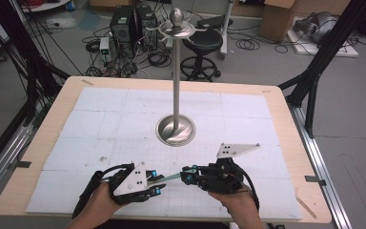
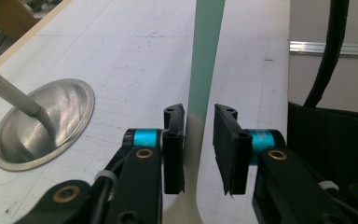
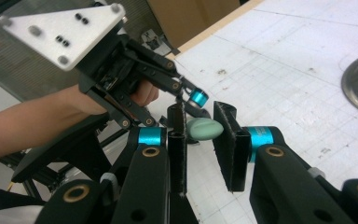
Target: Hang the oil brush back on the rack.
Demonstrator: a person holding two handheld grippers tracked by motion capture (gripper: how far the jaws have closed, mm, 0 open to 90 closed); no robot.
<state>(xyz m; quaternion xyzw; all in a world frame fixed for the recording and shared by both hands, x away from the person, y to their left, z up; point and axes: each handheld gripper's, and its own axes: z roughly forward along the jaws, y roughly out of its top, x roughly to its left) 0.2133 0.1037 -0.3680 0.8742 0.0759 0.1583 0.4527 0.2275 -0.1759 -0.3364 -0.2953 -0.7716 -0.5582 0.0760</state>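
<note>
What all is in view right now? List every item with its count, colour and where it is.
stand: one, silver metal, round base mid-table, upright pole, hooks and a ball on top
spoon-like tool: one, pale green with a cream part, held above the near table between the two grippers
table: one, light wood rim, white gridded mats on top
stool: one, black, on the floor beyond the table
computer towers: black, on the floor behind the table; count unclear
cardboard box: one, brown, far right floor
left gripper: one, black with blue trim, fingers around the tool
right gripper: one, black, fingers around the tool's rounded end
hands: two, near edge
</note>
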